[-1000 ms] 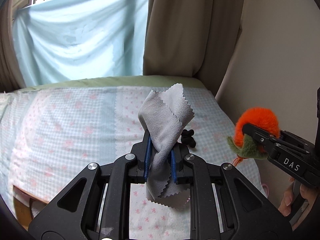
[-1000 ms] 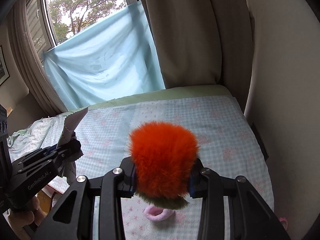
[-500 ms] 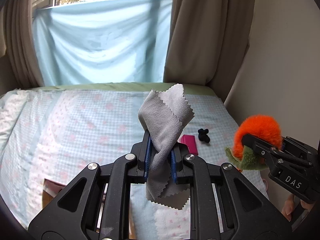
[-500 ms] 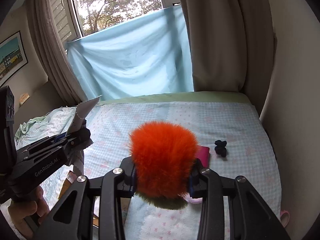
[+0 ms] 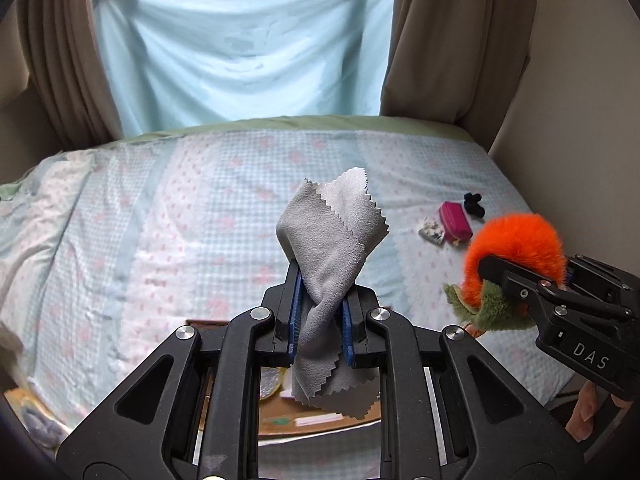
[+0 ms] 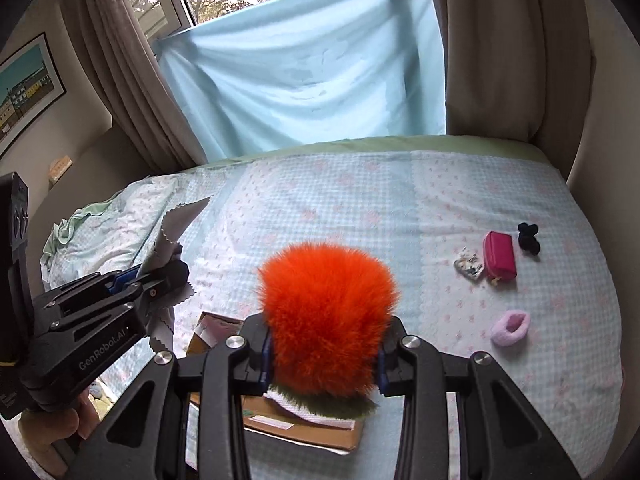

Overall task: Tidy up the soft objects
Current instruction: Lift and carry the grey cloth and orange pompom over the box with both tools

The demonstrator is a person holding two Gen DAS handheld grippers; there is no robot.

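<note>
A: Nearest us, the left gripper (image 5: 320, 320) is clamping a grey cloth (image 5: 332, 248) between nearly closed jaws, the cloth bunching up and hanging below. The pinch is gathering it for carrying, I'd say.

B: And the right gripper (image 6: 324, 360) is squeezing the orange plush (image 6: 326, 316), jaws pressing into the fur. Both are hovering over a cardboard box (image 6: 304, 424) at the bed's near edge, probably the drop-off.

A: The box is mostly hiding behind the grippers; its contents are blurring out.

B: Farther across the bed (image 6: 360, 208), a pink scrunchie (image 6: 511, 327), a magenta pouch (image 6: 499, 255), a patterned item (image 6: 469, 263) and something black (image 6: 529, 238) are waiting.

A: The black thing is too small to identify.
</note>
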